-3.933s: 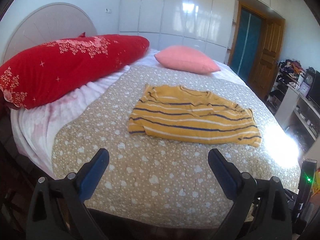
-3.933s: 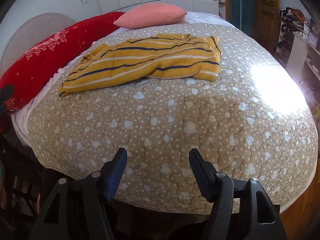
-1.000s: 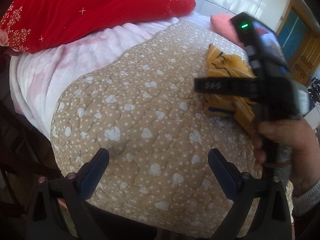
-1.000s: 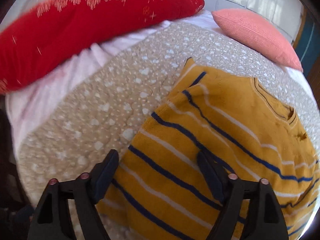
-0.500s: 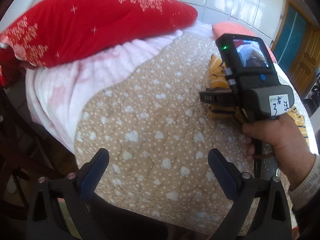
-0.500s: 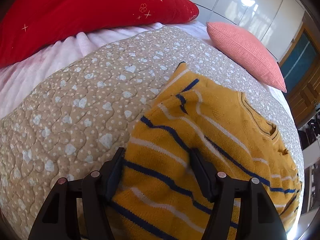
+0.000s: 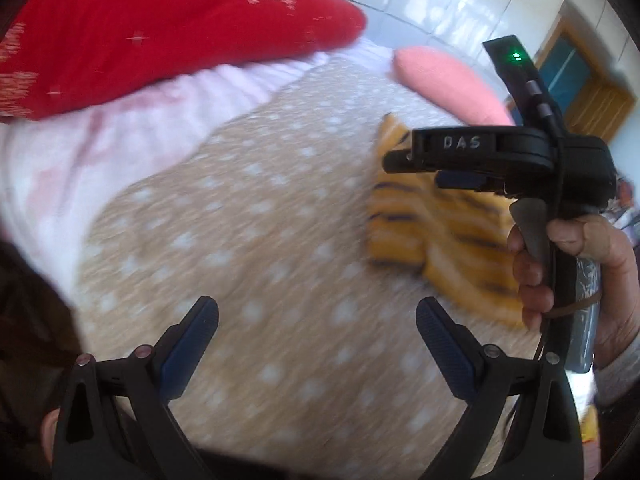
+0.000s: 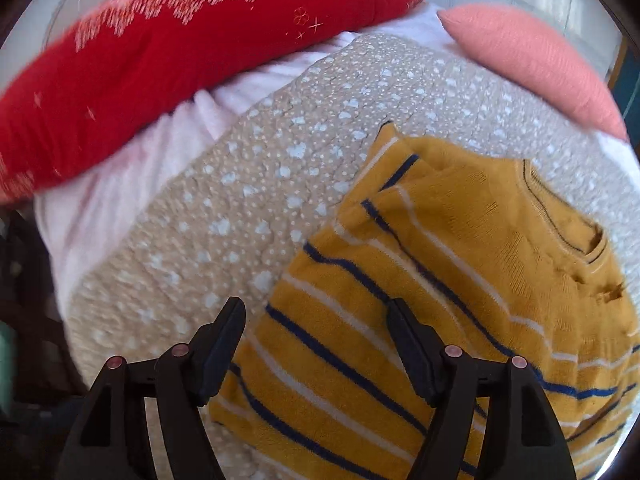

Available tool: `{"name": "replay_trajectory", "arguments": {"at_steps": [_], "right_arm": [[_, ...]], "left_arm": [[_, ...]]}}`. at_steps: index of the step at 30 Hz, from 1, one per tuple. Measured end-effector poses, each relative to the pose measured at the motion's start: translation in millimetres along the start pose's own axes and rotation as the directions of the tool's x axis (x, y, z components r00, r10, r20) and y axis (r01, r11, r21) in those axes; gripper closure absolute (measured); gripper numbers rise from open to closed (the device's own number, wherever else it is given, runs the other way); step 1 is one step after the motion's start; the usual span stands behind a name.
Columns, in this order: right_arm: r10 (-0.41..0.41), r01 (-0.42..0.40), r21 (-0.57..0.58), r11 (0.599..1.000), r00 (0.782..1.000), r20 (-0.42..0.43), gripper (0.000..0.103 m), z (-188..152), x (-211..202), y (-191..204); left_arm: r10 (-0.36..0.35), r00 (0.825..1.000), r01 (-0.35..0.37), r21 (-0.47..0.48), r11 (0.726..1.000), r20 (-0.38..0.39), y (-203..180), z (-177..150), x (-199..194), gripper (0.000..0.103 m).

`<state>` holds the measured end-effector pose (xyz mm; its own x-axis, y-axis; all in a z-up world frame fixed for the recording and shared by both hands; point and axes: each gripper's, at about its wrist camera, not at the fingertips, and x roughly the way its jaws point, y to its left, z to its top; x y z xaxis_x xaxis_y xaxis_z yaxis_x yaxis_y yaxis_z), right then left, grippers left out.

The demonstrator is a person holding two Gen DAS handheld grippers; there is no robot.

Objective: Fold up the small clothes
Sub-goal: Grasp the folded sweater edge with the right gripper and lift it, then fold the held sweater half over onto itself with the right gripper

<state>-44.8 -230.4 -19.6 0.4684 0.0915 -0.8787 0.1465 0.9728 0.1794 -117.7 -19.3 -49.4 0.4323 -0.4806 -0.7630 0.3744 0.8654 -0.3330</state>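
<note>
Left wrist view: left gripper [image 7: 316,338] jaws spread wide, nothing between them, over bare quilt [image 7: 240,240] near its front edge. This view is motion-blurred. It alone shows the right gripper from the side, black body stamped "DAS", green LED lit, the person's right hand [image 7: 580,272] wrapped on the handle, its fingers over the sweater's [image 7: 436,232] left part.

Right wrist view: sharper. Right gripper [image 8: 316,344] jaws partly open, straddling the sweater's near-left edge; can't tell whether the pads touch the fabric, nothing pinched. Only here is the sweater detail clear: mustard knit, navy and white stripes, ribbed crew collar at right, left sleeve folded in on top. It lies flat on the quilt's right half.

Quilt: tan, stitched, white hearts and dots. Long red bolster pillow [image 8: 160,60] with pale embroidery along the back-left edge, on a pink-white sheet [image 8: 120,184]. Coral ribbed cushion [image 8: 532,60] at the back-right corner.
</note>
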Motion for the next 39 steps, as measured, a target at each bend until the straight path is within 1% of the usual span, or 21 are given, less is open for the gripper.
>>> {"name": "replay_trajectory", "arguments": {"at_steps": [2,3,5,7,8,10,11,12,15,17,18,19,20,22,24,27,29,32,33,35,39], "right_arm": [[-0.006,0.006,0.008,1.0,1.0,-0.008,0.024,11.1,-4.2,-3.6],[-0.009,0.009,-0.001,1.0,1.0,-0.022,0.023,15.7,-2.8,-2.6],[-0.034,0.032,-0.034,0.999,0.997,-0.07,0.023,25.1,7.2,0.9],[-0.083,0.076,-0.066,0.995,0.989,-0.121,0.023,32.6,23.9,3.3],[-0.099,0.088,-0.076,0.993,0.984,-0.148,0.023,38.0,32.6,0.7],[-0.142,0.128,-0.08,0.989,0.967,-0.213,0.023,40.6,52.6,0.6],[-0.165,0.149,-0.086,0.985,0.959,-0.232,0.023,42.3,60.1,-1.0],[-0.186,0.167,-0.099,0.981,0.952,-0.242,0.022,42.8,65.8,1.1],[-0.269,0.232,-0.18,0.956,0.937,-0.225,0.023,41.7,72.8,16.1],[-0.3,0.261,-0.211,0.942,0.936,-0.184,0.035,38.9,68.1,24.0],[-0.313,0.276,-0.22,0.936,0.936,-0.16,0.053,37.9,62.9,25.7],[-0.336,0.303,-0.223,0.927,0.933,-0.131,0.081,36.8,55.5,25.0],[-0.321,0.294,-0.207,0.933,0.94,-0.114,0.087,35.9,47.8,21.6],[-0.251,0.239,-0.144,0.96,0.965,-0.078,0.089,33.0,26.5,7.9],[-0.167,0.165,-0.073,0.984,0.986,-0.022,0.09,28.6,-2.1,-12.6],[-0.093,0.091,0.033,0.995,0.993,0.068,0.09,18.7,-41.9,-48.2],[-0.053,0.037,0.112,0.993,0.988,0.142,0.09,4.6,-75.5,-85.0],[-0.044,-0.004,0.215,0.977,0.976,0.215,0.09,-27.6,-116.7,-147.4],[-0.049,-0.011,0.251,0.968,0.971,0.233,0.09,-40.3,-128.4,-170.5],[-0.069,-0.021,0.325,0.945,0.962,0.265,0.09,-69.8,-147.8,-216.4],[-0.102,-0.039,0.499,0.866,0.963,0.251,0.09,-140.3,-156.8,-298.2]], "left_arm": [[-0.045,0.999,0.045,0.002,0.999,0.023,-6.8,12.6,13.6,0.006],[-0.069,0.997,0.068,0.004,0.998,0.023,-10.5,18.0,21.5,0.009],[-0.124,0.992,0.124,-0.011,0.992,0.005,-16.9,27.0,41.4,0.011],[-0.152,0.987,0.15,-0.044,0.988,-0.044,-20.8,31.9,67.2,0.014],[-0.154,0.986,0.15,-0.063,0.987,-0.056,-22.1,33.9,76.6,0.021],[-0.154,0.987,0.151,-0.071,0.986,-0.046,-25.9,35.3,81.1,0.044],[-0.182,0.982,0.177,-0.077,0.981,-0.057,-27.9,35.8,82.5,0.073],[-0.22,0.972,0.212,-0.097,0.972,-0.083,-30.2,35.3,84.8,0.079],[-0.188,0.98,0.184,-0.075,0.98,-0.062,-39.3,32.1,77.8,0.079],[-0.174,0.982,0.17,-0.064,0.983,-0.07,-43.2,28.7,70.1,0.079],[-0.165,0.984,0.162,-0.061,0.985,-0.067,-44.3,27.4,62.8,0.079],[-0.154,0.987,0.151,-0.055,0.987,-0.055,-45.1,26.1,52.1,0.079],[-0.146,0.988,0.143,-0.051,0.988,-0.042,-45.0,24.8,42.6,0.079],[-0.142,0.99,0.141,-0.048,0.989,-0.016,-43.1,23.3,18.2,0.077],[-0.129,0.992,0.129,-0.052,0.99,0.008,-42.2,20.5,-3.7,0.062],[-0.1,0.994,0.103,-0.063,0.993,0.041,-40.5,15.2,-28.5,0.049],[-0.079,0.996,0.081,-0.053,0.995,0.044,-40.7,11.1,-37.8,0.048],[-0.049,0.999,0.049,-0.008,0.999,0.015,-56.2,2.4,-37.1,0.048],[-0.044,0.999,0.044,0.005,0.999,0.004,-52.8,-3.0,-36.9,0.048],[-0.035,0.999,0.036,0.039,0.999,-0.019,-65.6,-13.3,-32.0,0.048],[-0.045,0.995,0.051,0.072,0.996,-0.085,-87.0,-26.2,-18.5,0.048]]}}
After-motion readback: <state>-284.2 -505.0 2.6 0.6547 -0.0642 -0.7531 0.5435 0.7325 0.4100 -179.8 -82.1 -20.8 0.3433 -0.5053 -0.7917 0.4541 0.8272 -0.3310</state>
